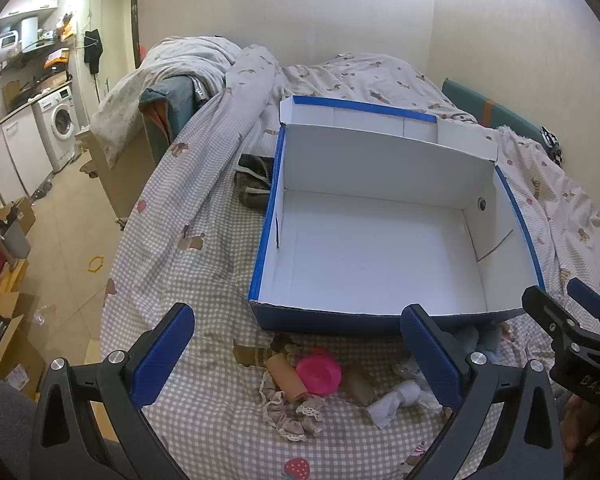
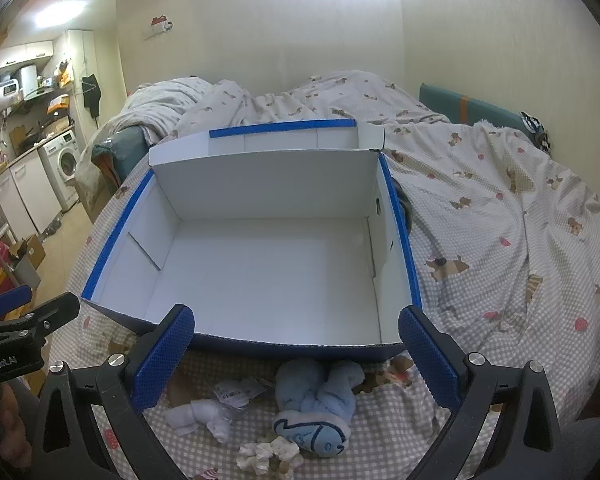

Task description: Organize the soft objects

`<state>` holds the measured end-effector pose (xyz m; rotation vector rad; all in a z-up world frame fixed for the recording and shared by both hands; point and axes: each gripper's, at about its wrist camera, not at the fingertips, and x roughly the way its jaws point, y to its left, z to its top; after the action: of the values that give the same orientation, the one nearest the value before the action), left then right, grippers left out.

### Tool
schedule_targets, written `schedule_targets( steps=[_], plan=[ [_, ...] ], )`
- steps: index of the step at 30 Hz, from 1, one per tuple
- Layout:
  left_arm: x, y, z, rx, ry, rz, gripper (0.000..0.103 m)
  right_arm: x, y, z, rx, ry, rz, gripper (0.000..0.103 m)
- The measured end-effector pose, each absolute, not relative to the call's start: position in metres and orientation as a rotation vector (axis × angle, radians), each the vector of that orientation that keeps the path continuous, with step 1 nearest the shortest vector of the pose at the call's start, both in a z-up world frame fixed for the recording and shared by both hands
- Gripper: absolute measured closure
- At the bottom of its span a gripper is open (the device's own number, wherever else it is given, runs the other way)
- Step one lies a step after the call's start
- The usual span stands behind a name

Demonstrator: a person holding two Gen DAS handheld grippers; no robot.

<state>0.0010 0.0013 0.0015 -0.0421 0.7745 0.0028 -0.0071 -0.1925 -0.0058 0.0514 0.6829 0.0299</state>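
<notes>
Right wrist view: right tool wide open, empty — lower squarely over blue plush just ahead, below box — close gently

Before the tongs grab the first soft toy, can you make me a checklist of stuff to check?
1. Left tongs open with nothing in them: ok.
2. Right tongs open with nothing in them: ok.
3. Blue cardboard box has its lid flipped back and its inside bare, so there is room: ok.
4. Blue plush toy lies loose on the checked bedsheet in front of the box, between the right tongs' fingers in the view: ok.
5. White rolled sock and beige scrunchie lie clear of the box: ok.
6. Whether the pink round thing is soft: cannot tell.
</notes>
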Motion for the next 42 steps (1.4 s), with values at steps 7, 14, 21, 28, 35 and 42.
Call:
schedule_targets(
  steps=[7, 14, 21, 28, 35, 42],
  plan=[
    [0.001, 0.0012, 0.0015, -0.043, 0.774, 0.003, 0.0, -0.005, -0.1964, -0.0077, 0.076, 0.703, 0.026, 0.0],
    [0.0009, 0.0011, 0.0005, -0.042, 0.774, 0.004, 0.0, -0.0051, -0.1971, -0.0068, 0.082, 0.706, 0.025, 0.0],
    [0.0006, 0.0004, 0.0008, -0.041, 0.772, 0.005, 0.0, -0.0049, -0.1971, -0.0061, 0.081, 0.705, 0.026, 0.0],
    [0.0005, 0.0002, 0.0006, -0.037, 0.77, 0.005, 0.0, -0.0048, -0.1969, -0.0059, 0.08, 0.705, 0.026, 0.0],
    [0.0005, 0.0001, 0.0006, -0.036, 0.769, 0.005, 0.0, -0.0047, -0.1968, -0.0061, 0.081, 0.707, 0.026, 0.0],
    [0.0005, -0.0002, 0.0004, -0.031, 0.774, 0.006, 0.0, -0.0039, -0.1957, -0.0062, 0.075, 0.713, 0.034, 0.0]
  ],
)
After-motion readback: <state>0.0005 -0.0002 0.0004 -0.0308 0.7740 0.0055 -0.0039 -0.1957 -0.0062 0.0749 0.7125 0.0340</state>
